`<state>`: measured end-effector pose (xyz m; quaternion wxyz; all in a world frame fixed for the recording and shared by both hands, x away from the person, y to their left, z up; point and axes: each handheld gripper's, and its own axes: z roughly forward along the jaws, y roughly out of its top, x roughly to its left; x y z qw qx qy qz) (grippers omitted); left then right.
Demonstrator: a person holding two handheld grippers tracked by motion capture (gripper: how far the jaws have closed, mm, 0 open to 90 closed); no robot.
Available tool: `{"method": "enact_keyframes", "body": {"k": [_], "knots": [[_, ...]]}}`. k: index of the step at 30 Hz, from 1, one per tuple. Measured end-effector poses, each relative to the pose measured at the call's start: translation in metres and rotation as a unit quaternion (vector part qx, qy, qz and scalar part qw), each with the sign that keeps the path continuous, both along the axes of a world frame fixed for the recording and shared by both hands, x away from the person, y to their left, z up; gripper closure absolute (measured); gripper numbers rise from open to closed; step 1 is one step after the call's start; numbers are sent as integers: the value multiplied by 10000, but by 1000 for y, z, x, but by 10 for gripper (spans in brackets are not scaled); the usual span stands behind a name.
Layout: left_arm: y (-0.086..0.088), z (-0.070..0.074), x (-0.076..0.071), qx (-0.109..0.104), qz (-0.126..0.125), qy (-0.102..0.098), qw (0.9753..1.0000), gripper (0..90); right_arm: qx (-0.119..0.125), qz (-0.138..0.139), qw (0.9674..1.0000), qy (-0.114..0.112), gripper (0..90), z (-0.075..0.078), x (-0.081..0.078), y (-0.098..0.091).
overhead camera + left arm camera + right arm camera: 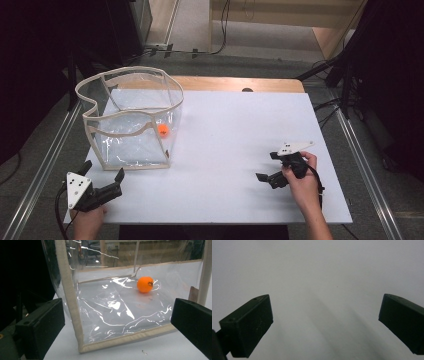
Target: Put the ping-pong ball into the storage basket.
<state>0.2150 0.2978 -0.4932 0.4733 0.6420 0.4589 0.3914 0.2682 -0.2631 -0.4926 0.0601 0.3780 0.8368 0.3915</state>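
A clear plastic bag (131, 116) with beige trim stands open-topped on the left of the white table (240, 135). An orange ball (163, 130) lies inside it, near its right wall. My left gripper (104, 171) is open just in front of the bag's near left corner, apart from it. In the left gripper view the jaws of the left gripper (117, 322) stand wide apart, facing the bag's bottom trim (120, 340), with the ball (145, 284) behind the clear wall. My right gripper (266, 166) is open over bare table at the right, and nothing lies between the jaws of the right gripper (324, 322).
A wooden table edge (235, 83) shows behind the white sheet. Metal rails (45, 160) run along both sides of the table. Cables (330, 107) lie on the floor at the back right. Dark equipment stands at both far corners.
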Motion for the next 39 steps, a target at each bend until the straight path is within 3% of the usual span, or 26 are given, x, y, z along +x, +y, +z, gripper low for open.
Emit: {"method": "enact_keyframes", "body": {"k": [27,39], "knots": [[0,0,0,4,0,-9,10000,0,128,-500,9986,-123,0,3,-18,-44],[0,0,-1,17,10,2,10000,0,245,-680,9972,-194,0,-3,-25,-61]]}}
